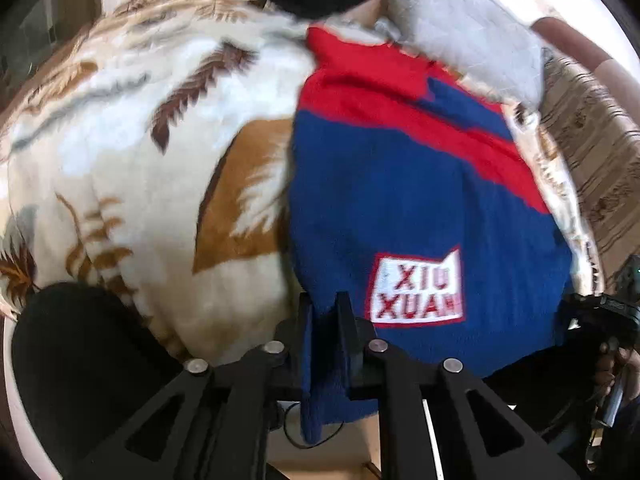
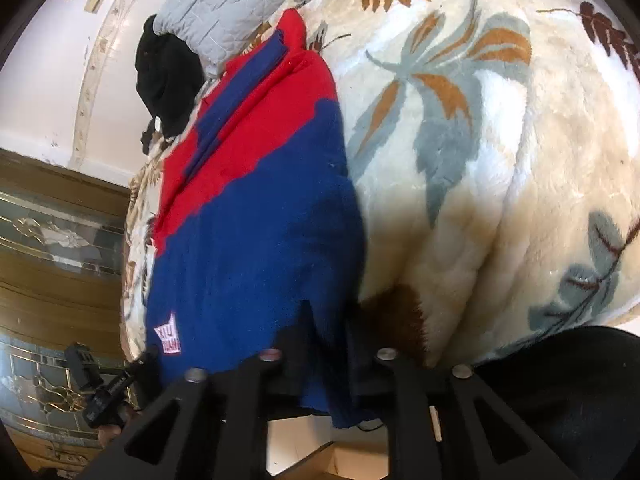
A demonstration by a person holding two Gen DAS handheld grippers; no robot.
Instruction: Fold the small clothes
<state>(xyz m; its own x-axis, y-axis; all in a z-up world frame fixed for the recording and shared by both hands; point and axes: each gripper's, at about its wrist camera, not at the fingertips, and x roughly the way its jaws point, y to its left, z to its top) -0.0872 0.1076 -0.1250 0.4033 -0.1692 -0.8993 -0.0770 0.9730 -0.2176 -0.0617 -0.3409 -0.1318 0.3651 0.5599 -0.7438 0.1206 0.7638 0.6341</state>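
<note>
On the leaf-print blanket (image 1: 132,128), both grippers' fingers (image 1: 304,332) (image 2: 356,344) apparently pinch the blue-red sweater's (image 1: 400,200) hem.

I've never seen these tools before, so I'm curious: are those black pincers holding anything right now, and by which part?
Both hold the red and blue knitted garment by its blue edge nearest the cameras: the left gripper pinches one corner, the right gripper the other.

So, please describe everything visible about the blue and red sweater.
The blue and red sweater looks knitted: mostly blue, with a red upper part and a white patch with red letters. It lies spread on the leaf-patterned blanket. The left gripper and right gripper each pinch its near hem.
</note>
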